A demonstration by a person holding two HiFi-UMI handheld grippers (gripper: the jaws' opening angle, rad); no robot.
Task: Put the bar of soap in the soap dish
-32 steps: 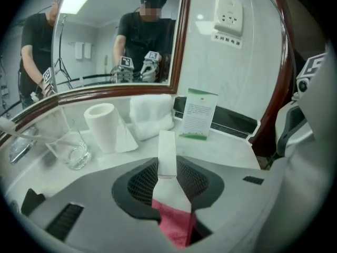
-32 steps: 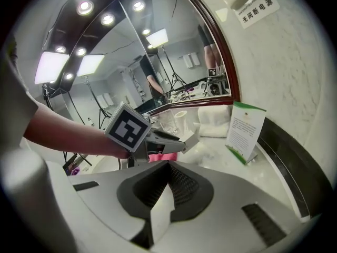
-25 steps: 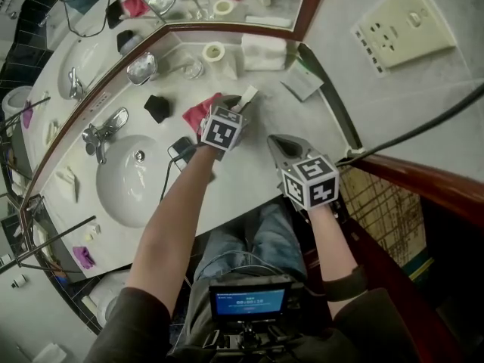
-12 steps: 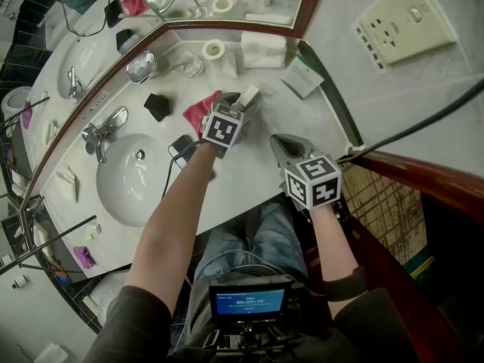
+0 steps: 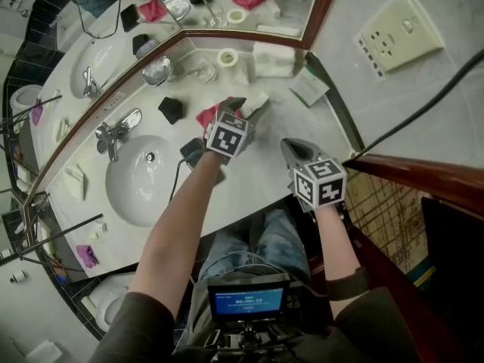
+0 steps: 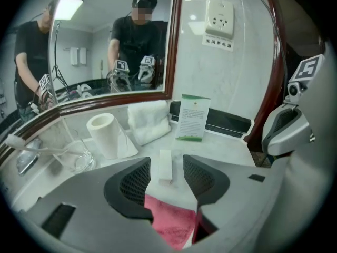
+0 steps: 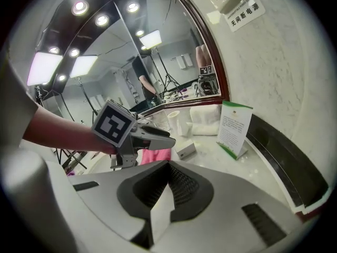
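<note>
Opening just now, the left gripper's (image 5: 243,108) jaws frame the soap (image 6: 165,166) (lying untouched on the counter (image 6: 226,141)); the right gripper's (image 7: 168,167) are pressed together.

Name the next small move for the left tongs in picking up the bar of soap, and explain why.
Probably ease the left tongs forward and down until their pads flank the bar of soap, ready to close. They have just been opening and grip nothing; the bar lies untouched on the counter, in line with the gap, beyond the pink cloth.
</note>
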